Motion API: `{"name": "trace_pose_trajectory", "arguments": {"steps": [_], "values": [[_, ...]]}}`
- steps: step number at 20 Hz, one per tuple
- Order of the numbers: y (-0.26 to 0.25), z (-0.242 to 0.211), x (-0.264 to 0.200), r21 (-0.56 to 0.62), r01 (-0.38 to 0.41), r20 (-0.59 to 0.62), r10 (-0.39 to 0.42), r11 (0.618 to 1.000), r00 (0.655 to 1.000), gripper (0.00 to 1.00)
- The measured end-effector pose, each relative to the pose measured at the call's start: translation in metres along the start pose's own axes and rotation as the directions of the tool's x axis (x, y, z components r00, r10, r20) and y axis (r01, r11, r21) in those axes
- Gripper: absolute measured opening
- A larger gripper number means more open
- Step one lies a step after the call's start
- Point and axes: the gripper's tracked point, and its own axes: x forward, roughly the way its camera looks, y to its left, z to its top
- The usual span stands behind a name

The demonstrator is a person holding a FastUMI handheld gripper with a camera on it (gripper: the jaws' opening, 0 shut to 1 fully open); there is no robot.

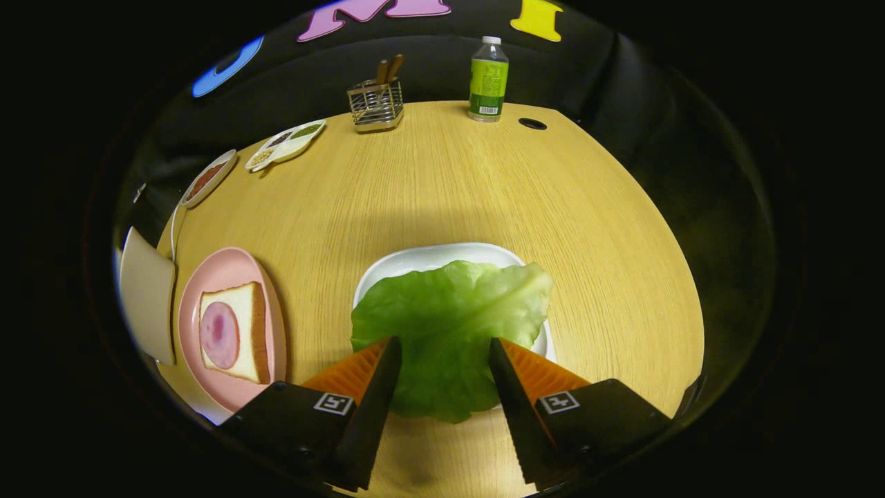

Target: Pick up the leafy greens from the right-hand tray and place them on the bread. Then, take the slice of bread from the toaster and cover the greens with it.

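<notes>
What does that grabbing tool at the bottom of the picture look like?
The tool has two long wedge-shaped fingers that taper forward, with ribbed faces. Each sits on a dark, blocky base bearing a small square black-and-white marker. No cables visible.

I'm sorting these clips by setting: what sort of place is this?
Probably a staged kitchen-table setup in a booth: a wooden table holding a lettuce leaf on a white tray, bread on a pink plate, and a utensil holder. The hand-held gripper is open around the leaf.

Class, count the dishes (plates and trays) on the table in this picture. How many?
4: white tray under the lettuce; pink plate holding bread; small dish; divided tray. Open gripper straddles the lettuce.
</notes>
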Motion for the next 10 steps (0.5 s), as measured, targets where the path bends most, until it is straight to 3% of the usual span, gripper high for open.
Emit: {"name": "trace_pose_trajectory", "arguments": {"steps": [2, 3, 5, 10], "values": [[-0.001, 0.0015, 0.0006, 0.004, -0.005, 0.003, 0.005, 1.0, 1.0, 0.45], [-0.0038, 0.0019, -0.0006, -0.006, -0.008, 0.007, 0.008, 1.0, 1.0, 0.45], [-0.0068, 0.0031, -0.0013, 0.039, 0.001, 0.017, -0.002, 0.999, 1.0, 0.09], [-0.001, 0.0053, -0.0079, 0.031, -0.051, 0.014, 0.05, 0.998, 0.999, 0.06]]}}
